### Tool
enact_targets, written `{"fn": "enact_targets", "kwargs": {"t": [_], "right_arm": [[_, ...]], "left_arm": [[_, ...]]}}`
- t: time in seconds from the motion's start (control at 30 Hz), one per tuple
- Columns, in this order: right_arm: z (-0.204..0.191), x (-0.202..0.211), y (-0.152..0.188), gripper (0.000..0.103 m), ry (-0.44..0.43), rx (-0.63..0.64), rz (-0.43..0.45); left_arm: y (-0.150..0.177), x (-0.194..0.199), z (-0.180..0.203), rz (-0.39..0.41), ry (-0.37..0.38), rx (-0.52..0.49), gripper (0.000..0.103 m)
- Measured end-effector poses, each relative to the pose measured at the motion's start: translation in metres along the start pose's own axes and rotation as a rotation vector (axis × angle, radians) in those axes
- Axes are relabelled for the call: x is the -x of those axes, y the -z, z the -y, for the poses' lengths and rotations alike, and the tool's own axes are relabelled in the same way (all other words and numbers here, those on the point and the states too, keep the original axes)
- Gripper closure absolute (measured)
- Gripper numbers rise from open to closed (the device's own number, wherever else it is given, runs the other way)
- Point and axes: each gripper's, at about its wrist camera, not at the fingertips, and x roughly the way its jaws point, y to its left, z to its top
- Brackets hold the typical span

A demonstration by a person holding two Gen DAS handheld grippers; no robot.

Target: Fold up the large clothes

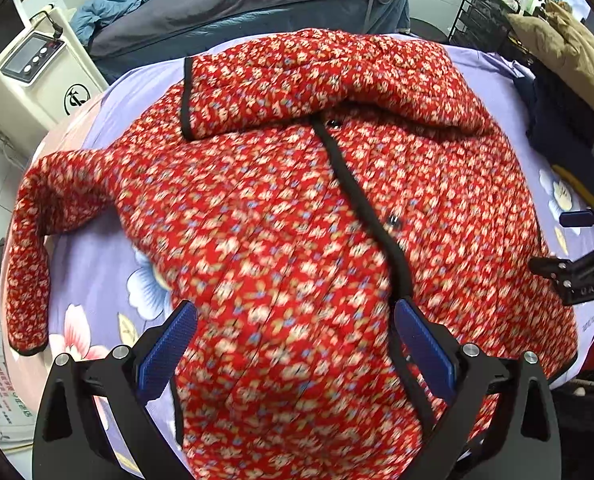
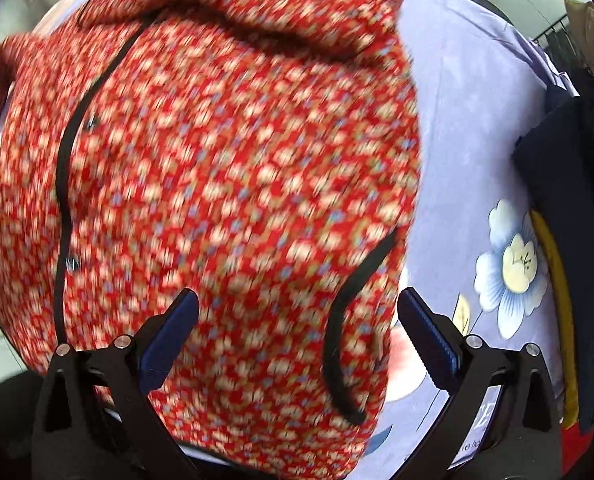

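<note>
A red quilted jacket (image 1: 297,200) with a small flower print and black trim lies front up on a lilac flowered sheet (image 1: 97,280). One sleeve (image 1: 317,76) is folded across the chest; the other sleeve (image 1: 29,248) hangs out to the left. My left gripper (image 1: 295,312) is open above the jacket's hem, near the black button placket (image 1: 361,200). My right gripper (image 2: 297,300) is open above the jacket's (image 2: 217,180) right hem, beside the black pocket trim (image 2: 337,340). It also shows in the left wrist view (image 1: 557,240) at the right edge.
A dark navy garment (image 2: 569,220) with a yellow stripe lies at the sheet's (image 2: 477,120) right edge. A white machine (image 1: 33,76) stands at the left. A grey-covered bed (image 1: 237,4) lies behind. A black wire rack (image 1: 481,12) and a tan coat (image 1: 565,48) are at the back right.
</note>
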Motion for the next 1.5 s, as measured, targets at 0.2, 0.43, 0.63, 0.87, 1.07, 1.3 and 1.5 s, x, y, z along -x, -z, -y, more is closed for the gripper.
{"fn": "enact_targets", "kwargs": {"t": [0.2, 0.43, 0.63, 0.87, 1.07, 1.3, 1.5], "right_arm": [[0.014, -0.007, -0.047, 0.005, -0.01, -0.017, -0.004], [0.047, -0.019, -0.111, 0.005, -0.045, -0.081, 0.001], [0.066, -0.019, -0.185, 0.005, -0.052, -0.112, 0.07], [0.042, -0.034, -0.26, 0.005, 0.038, 0.029, 0.09], [0.021, -0.046, -0.267, 0.03, 0.179, 0.192, 0.14], [0.092, -0.023, -0.264, 0.069, -0.011, -0.053, 0.245], [0.159, -0.041, -0.244, 0.072, -0.137, -0.222, 0.202]], "left_arm": [[-0.017, -0.01, 0.01, -0.005, 0.003, 0.005, 0.006], [-0.038, -0.023, 0.004, -0.023, 0.022, 0.085, 0.006], [-0.045, -0.033, -0.001, -0.042, 0.018, 0.114, 0.006], [-0.054, -0.041, -0.013, -0.06, -0.013, 0.122, 0.006], [-0.061, -0.046, -0.019, -0.075, -0.017, 0.133, 0.006], [-0.066, -0.051, -0.016, -0.083, -0.002, 0.129, 0.006], [-0.077, -0.05, -0.022, -0.057, -0.002, 0.128, 0.006]]}}
